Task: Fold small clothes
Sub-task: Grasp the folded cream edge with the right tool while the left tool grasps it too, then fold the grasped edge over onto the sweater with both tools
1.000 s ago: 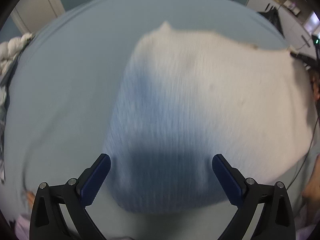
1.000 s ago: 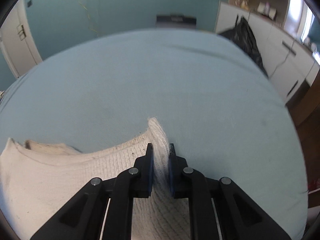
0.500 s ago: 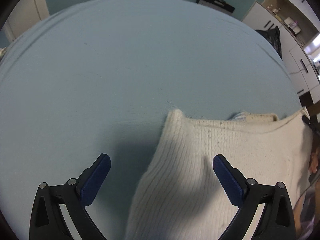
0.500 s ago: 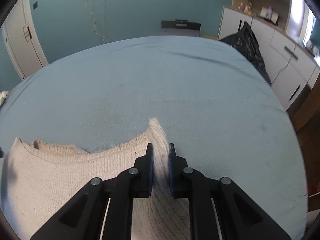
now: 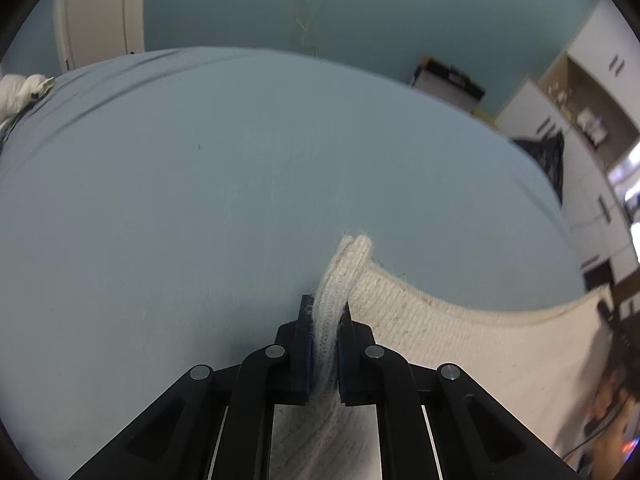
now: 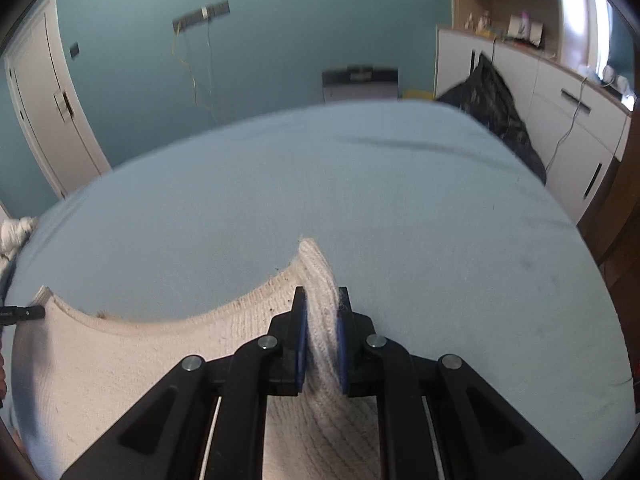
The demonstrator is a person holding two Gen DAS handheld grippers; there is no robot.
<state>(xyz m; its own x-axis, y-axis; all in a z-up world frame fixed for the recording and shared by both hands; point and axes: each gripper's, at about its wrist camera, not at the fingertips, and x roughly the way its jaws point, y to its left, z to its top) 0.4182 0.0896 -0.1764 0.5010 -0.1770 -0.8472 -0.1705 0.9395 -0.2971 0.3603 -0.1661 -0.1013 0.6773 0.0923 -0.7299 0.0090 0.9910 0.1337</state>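
Note:
A cream knitted garment [image 5: 460, 344] lies on the light blue bed sheet [image 5: 200, 208]. My left gripper [image 5: 325, 320] is shut on the garment's left corner, which sticks up between the blue pads. My right gripper [image 6: 322, 312] is shut on the garment [image 6: 132, 360] at its right corner. The knit's top edge sags in a curve between the two held corners. The left gripper's tip [image 6: 24, 314] shows at the far left of the right wrist view.
The bed sheet [image 6: 400, 200] stretches ahead. A white bundle [image 5: 18, 92] lies at its far left edge. White cabinets [image 6: 560, 112] and a black bag [image 6: 496, 108] stand to the right. A door [image 6: 48, 112] and teal wall are behind.
My left gripper was open over the garment; it has moved to the left corner and shut on it. My right gripper has kept its hold and lifted slightly.

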